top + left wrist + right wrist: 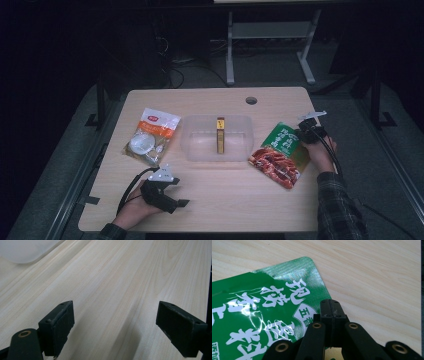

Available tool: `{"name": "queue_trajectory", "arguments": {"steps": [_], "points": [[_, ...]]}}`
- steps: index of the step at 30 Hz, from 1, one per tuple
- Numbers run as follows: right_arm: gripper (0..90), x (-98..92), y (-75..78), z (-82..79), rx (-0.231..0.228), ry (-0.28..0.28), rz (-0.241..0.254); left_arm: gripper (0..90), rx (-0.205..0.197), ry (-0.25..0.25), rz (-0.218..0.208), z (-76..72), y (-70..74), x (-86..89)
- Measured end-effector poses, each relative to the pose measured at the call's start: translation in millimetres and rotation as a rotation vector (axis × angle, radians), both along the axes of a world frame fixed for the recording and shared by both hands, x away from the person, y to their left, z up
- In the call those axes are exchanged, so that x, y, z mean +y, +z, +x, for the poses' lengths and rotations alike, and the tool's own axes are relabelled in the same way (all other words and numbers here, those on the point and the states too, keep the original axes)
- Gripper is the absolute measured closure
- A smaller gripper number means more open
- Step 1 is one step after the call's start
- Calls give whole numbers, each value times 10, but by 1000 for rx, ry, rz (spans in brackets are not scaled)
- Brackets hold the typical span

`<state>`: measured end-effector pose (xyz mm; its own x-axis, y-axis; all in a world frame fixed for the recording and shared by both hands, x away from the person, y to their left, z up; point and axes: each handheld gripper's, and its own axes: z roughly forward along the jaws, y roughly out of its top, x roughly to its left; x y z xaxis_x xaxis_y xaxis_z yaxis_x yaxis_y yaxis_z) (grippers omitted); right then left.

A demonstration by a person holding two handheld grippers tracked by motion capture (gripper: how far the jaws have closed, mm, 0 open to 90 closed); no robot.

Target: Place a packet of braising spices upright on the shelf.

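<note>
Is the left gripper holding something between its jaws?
No, in the left gripper view the left gripper has its jaws wide apart, with only the bare wooden table between them.

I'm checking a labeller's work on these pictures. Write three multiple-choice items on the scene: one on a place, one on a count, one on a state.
1. Where does the yellow box stand?
A. On the green packet
B. Inside the clear plastic tub
C. On the bare table by the round hole

2. How many flat food packets lie on the table?
A. Two
B. Four
C. None

3. How do the jaws of the right tool stand?
A. Wide apart above the tub
B. Shut together at the edge of the green packet
C. Clamped on the yellow box

Answers: 1 B, the box stands upright within the tub's walls. 2 A, the white and orange packet lies left of the tub and the green packet right of it. 3 B, the right gripper view shows the two pads pressed together at the packet's edge.
</note>
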<state>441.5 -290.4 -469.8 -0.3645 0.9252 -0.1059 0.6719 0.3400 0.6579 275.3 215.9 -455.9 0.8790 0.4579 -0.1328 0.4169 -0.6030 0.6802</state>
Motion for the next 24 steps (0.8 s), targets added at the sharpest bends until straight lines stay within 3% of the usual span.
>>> {"name": "queue_trajectory", "arguments": {"steps": [3, 10, 24], "points": [[900, 7, -1, -6, 6, 29, 27, 144, 2, -4, 2, -4, -2, -7], [900, 100, 31, -85, 34, 100, -4, 144, -1, -6, 2, -11, 5, -5], [900, 233, 90, -557, 96, 273, -24, 144, -9, -1, 1, -25, 25, -11]]}}
